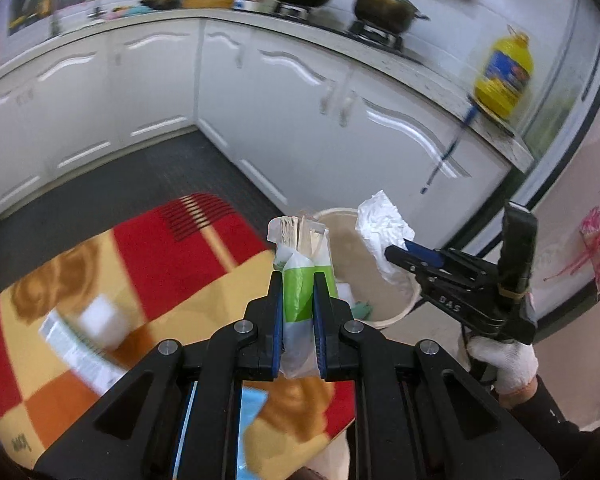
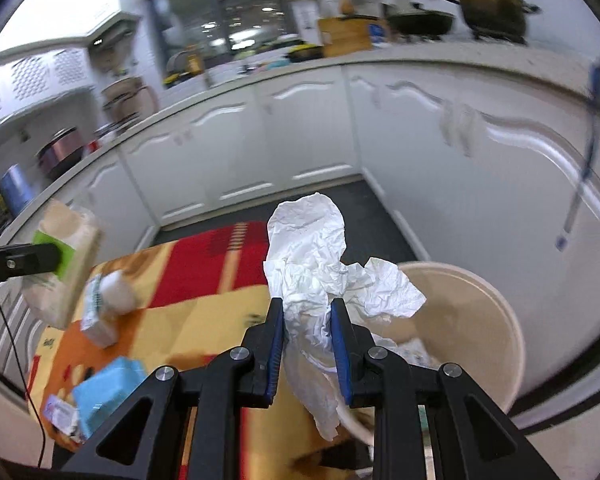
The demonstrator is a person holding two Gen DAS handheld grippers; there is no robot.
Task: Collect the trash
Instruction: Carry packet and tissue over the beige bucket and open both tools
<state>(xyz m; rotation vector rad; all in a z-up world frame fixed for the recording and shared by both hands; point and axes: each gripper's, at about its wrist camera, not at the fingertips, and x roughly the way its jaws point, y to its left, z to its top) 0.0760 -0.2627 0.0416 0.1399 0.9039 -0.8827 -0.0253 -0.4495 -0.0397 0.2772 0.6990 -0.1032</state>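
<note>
White crumpled tissue [image 2: 312,280], one, clamped in right tool [image 2: 307,316] above one beige bin [image 2: 496,320]. One green-labelled packet [image 1: 298,276] clamped in left tool [image 1: 298,292]. Three wrappers counted on tabletop [image 2: 204,320].

You stand in a home kitchen: white cabinets [image 1: 260,92], pots [image 1: 384,8] on a stove, an oil jug [image 1: 502,76].

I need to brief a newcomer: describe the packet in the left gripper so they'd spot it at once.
Find the beige bucket beside the red-and-yellow cloth. Just before it, the left gripper pinches a packet: green-and-clear wrap with wooden sticks poking out, unlike the crumpled white tissue nearby.
</note>
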